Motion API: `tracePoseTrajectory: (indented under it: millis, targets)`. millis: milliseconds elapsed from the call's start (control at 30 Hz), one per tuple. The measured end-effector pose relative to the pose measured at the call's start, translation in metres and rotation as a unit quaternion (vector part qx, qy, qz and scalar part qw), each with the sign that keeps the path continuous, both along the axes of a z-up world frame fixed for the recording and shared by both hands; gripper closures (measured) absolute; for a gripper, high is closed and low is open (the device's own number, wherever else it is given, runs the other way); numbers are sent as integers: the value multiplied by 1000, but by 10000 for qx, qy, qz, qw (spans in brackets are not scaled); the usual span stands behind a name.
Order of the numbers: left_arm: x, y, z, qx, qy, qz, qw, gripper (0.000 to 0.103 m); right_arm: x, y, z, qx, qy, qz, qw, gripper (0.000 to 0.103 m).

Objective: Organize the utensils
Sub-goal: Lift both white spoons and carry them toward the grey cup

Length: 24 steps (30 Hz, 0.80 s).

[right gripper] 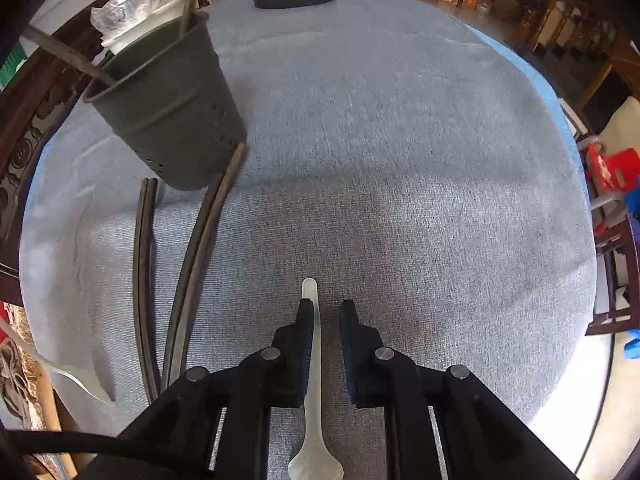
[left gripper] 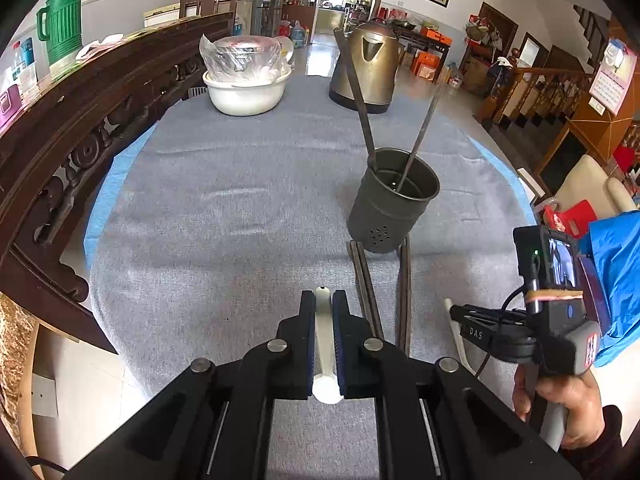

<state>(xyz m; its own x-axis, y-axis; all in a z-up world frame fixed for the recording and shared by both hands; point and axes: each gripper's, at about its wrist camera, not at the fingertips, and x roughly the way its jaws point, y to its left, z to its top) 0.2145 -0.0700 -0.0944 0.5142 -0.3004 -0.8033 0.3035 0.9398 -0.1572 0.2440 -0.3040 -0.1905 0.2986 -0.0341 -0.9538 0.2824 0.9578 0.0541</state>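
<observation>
Your left gripper [left gripper: 324,308] is clamped on a spoon [left gripper: 323,320]; your right gripper [right gripper: 326,308] straddles another spoon [right gripper: 312,344], jaws apart. Next, lift the left spoon into the holder [left gripper: 394,200].

Left gripper [left gripper: 323,304] had its fingers closed on a white spoon [left gripper: 322,320]; right gripper [right gripper: 327,312] fingers stood parted, level, forward-pointing.

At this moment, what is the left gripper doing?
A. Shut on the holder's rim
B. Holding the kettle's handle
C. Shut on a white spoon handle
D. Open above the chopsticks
C: in the left wrist view the left gripper has its pads pressed on both sides of the white spoon, while the pairs of chopsticks lie loose on the cloth by the metal holder.
</observation>
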Motion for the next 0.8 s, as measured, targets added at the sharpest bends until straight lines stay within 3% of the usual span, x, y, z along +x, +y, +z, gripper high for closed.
tracePoseTrajectory:
  millis: [67,467,567,800]
  targets:
    - [-2,0,3,11,-55,-15,10000,94,1,-3,1,361,-37,-60,9993,84]
    - [-2,3,7,-52,-131,-41,9999,94,12,19,0,-31,61,369,9993,79]
    - [-1,4,7,-20,-154,-47,9999,94,12,25,6,305,-50,353,9989,79]
    - [1,8,6,-86,-128,-52,9999,94,7,29,11,250,161,1007,9945,79]
